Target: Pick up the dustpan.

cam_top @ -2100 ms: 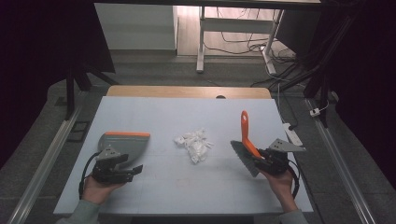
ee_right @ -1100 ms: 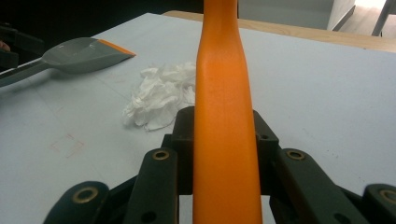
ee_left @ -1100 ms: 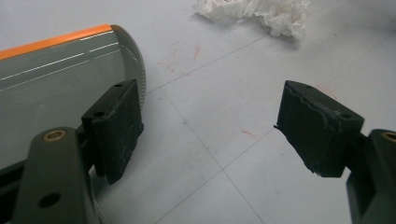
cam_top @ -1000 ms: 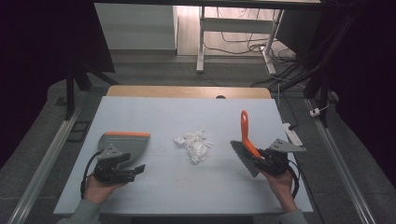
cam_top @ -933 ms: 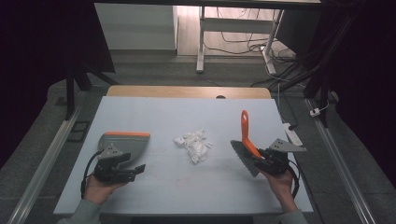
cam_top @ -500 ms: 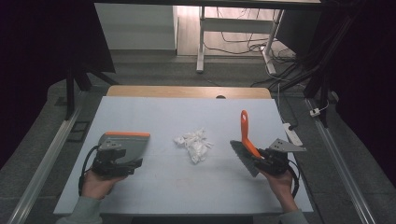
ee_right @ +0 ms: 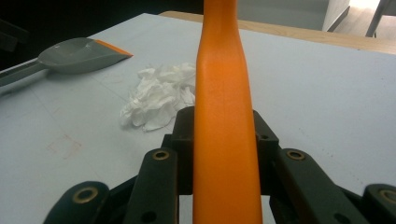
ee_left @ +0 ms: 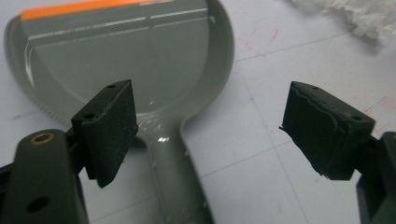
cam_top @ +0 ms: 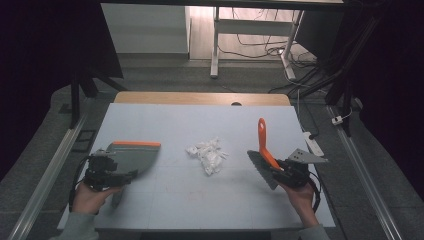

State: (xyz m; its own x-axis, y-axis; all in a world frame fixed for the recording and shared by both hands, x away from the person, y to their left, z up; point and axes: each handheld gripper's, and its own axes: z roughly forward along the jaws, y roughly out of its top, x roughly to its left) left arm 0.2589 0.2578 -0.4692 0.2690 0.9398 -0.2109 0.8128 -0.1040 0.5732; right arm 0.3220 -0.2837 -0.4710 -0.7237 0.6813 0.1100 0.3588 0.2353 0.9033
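Note:
A grey dustpan (cam_top: 132, 156) with an orange lip lies flat on the left of the white table (cam_top: 200, 120). My left gripper (cam_top: 106, 171) hovers over its handle. In the left gripper view the dustpan (ee_left: 140, 60) handle runs below my left gripper (ee_left: 217, 130), whose jaws have just been opening; the pads stand wide apart and touch nothing. My right gripper (cam_top: 287, 172) is shut on the orange handle of a brush (cam_top: 262, 142), bristles down near the table. The right gripper view has the brush handle (ee_right: 224, 116) clamped in my right gripper (ee_right: 223, 149).
A pile of crumpled white paper (cam_top: 207, 154) lies mid-table between dustpan and brush, also as paper (ee_right: 161, 95) with the dustpan (ee_right: 79, 55) beyond it. The table's wooden far edge (cam_top: 200, 97) borders dark floor with cables and desk legs.
My left gripper has shifted up along the dustpan's handle toward its pan and lifted slightly, with its jaws wider apart. The dustpan, the brush and the right hand have stayed put.

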